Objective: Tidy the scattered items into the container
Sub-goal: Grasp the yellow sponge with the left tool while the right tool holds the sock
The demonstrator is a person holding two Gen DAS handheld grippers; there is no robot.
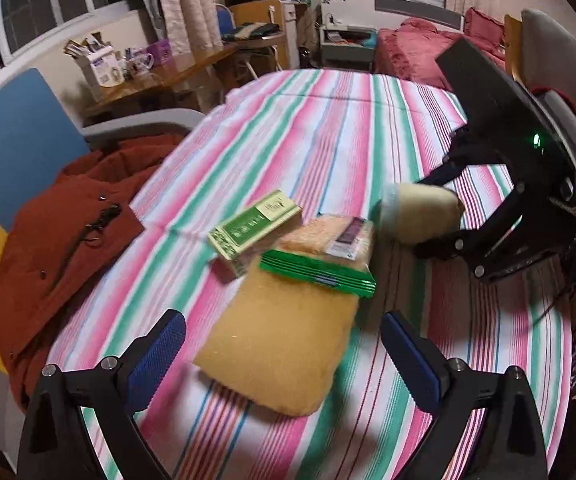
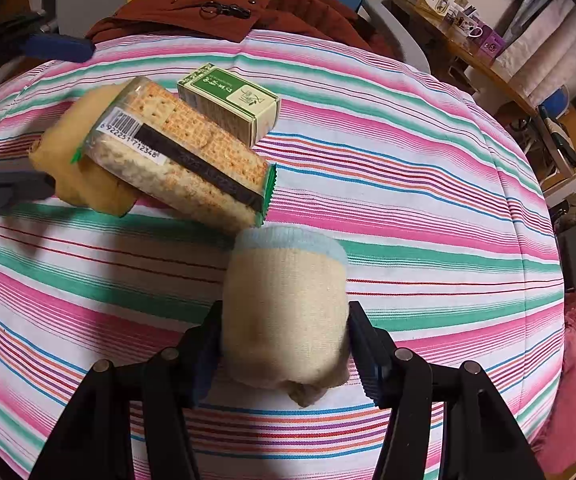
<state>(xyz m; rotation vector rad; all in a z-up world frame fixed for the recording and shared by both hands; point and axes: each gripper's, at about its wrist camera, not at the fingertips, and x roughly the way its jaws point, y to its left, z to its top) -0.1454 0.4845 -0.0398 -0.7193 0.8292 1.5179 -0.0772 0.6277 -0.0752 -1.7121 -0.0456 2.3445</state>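
- Rolled cream sock [image 2: 286,316] with a pale blue cuff is sitting between the pads of the right gripper [image 2: 286,344]; the jaws are standing partly closed and pressing on both its sides, so it is being held just above the striped cloth [image 2: 407,208].
- Left gripper [image 1: 284,356] is standing with its jaws spread wide and nothing between them; its blue pads [image 1: 156,356] are hovering over the near end of the yellow cloth pouch [image 1: 284,344] without touching it.
- Cracker packet [image 2: 180,152] is lying on top of the yellow cloth pouch, near the middle of the striped cloth.
- Green-and-cream box [image 2: 230,104] is resting just beside the cracker packet, on the side toward the rust-red jacket [image 2: 208,8] at the cloth's far edge.
- No container is showing in either view.
- Judgement: the task is standing at an early stage; one item is being gripped, and the packet, box and pouch are remaining to be collected.
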